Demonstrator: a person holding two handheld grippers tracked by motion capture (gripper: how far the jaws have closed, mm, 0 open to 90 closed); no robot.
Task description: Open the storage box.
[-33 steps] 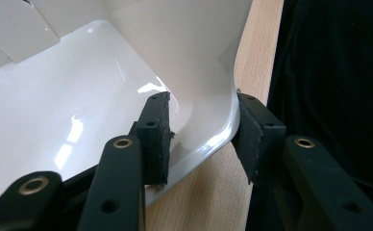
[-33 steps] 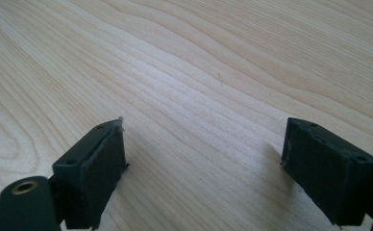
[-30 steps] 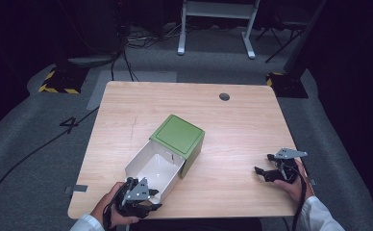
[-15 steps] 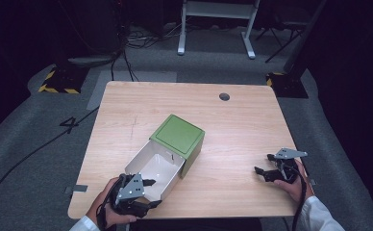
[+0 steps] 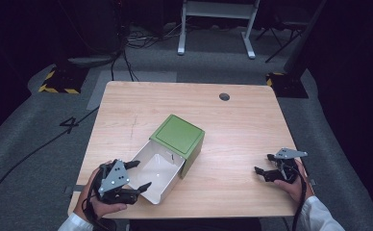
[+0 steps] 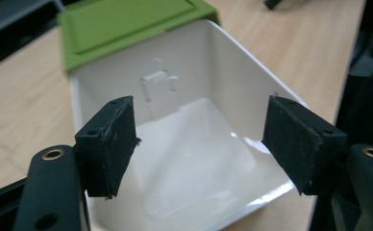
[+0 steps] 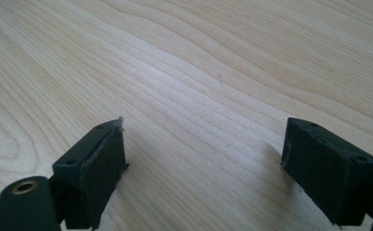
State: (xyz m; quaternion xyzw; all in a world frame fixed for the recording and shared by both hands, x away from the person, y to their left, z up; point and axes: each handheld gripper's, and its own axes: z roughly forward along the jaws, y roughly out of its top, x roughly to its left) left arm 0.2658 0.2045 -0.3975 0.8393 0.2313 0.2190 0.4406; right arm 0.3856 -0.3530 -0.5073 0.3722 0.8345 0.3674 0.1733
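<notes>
- Wooden table [image 5: 242, 125]: dark round grommet [image 5: 224, 96] near far edge.
- Grey floor [image 5: 40, 139]: painted "4" [image 5: 71, 124], yellow-black hazard tape [image 5: 57, 89], white stand legs [image 5: 213, 29], loose cables [image 5: 146, 41].

Light wooden table [image 5: 232, 130], dark round grommet [image 5: 224, 96] near far edge; green-lidded white box [image 5: 167, 159] lying on side, open mouth toward near-left corner.

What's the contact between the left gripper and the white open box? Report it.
Cannot tell. In the left gripper view the left gripper has open jaws straddling the white open box; no plain gap or contact.
</notes>
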